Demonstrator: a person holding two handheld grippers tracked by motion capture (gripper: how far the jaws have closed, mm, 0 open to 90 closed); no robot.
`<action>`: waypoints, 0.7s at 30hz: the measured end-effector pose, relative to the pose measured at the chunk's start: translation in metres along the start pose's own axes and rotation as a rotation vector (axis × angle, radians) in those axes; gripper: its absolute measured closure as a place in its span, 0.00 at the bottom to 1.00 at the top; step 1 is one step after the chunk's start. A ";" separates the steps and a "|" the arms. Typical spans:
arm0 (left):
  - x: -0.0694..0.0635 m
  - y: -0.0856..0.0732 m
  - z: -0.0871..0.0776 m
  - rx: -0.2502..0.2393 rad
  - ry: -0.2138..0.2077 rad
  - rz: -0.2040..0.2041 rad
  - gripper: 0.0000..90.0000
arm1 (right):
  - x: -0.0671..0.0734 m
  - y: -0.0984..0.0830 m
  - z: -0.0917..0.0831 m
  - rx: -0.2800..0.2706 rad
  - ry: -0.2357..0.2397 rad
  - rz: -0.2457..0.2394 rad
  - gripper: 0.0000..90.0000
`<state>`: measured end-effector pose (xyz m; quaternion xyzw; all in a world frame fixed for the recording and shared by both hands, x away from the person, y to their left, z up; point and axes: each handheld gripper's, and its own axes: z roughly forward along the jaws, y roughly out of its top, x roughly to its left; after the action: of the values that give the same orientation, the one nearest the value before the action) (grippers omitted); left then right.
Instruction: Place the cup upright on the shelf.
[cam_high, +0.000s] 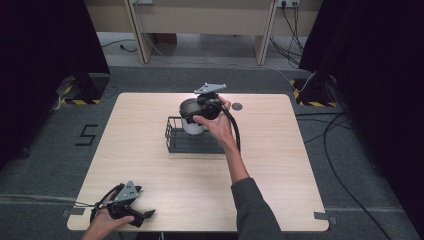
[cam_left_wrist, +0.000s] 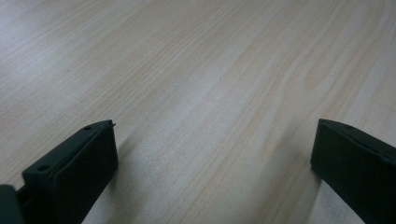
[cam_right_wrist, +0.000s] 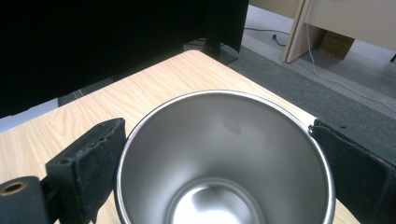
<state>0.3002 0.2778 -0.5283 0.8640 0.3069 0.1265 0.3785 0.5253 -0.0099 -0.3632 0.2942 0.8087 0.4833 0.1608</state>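
Right gripper (cam_high: 196, 112): from my remote seat I see it held above the black wire basket (cam_high: 175, 142), with its jaws spread wide around a steel cup (cam_right_wrist: 224, 158); in the right gripper view both pads sit against the cup's rim, one on each side, so I read it as gripping the cup
Steel cup: it is held over the basket's far half, above the basket floor; in the right gripper view I look straight into its shiny open mouth, and in the high view (cam_high: 192, 122) its pale body shows below the gripper
Wire basket: it stands near the middle of the wooden table (cam_high: 280, 165), its near rim toward me
Right hand (cam_high: 217, 122): it wraps the gripper body just to the right of the basket, with a grey sleeve lower on the forearm
Left gripper (cam_high: 145, 215): well apart from the basket, low over the table's near left corner; I see its jaws wide apart with bare wood between them and nothing held
Left hand (cam_high: 102, 222): at the near table edge, closed on its gripper's handle
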 end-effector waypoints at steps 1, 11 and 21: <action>0.000 0.000 0.000 0.000 0.000 0.000 0.00 | 0.000 0.000 0.000 0.001 0.001 0.000 0.07; 0.000 0.000 0.000 0.000 0.000 0.000 0.00 | 0.003 -0.009 0.009 0.037 0.019 -0.005 0.07; 0.000 0.000 0.000 0.000 0.000 0.001 0.00 | 0.002 -0.028 0.026 0.123 0.026 -0.015 0.06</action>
<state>0.3002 0.2777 -0.5283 0.8641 0.3066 0.1268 0.3785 0.5291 -0.0014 -0.4003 0.2911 0.8411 0.4352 0.1358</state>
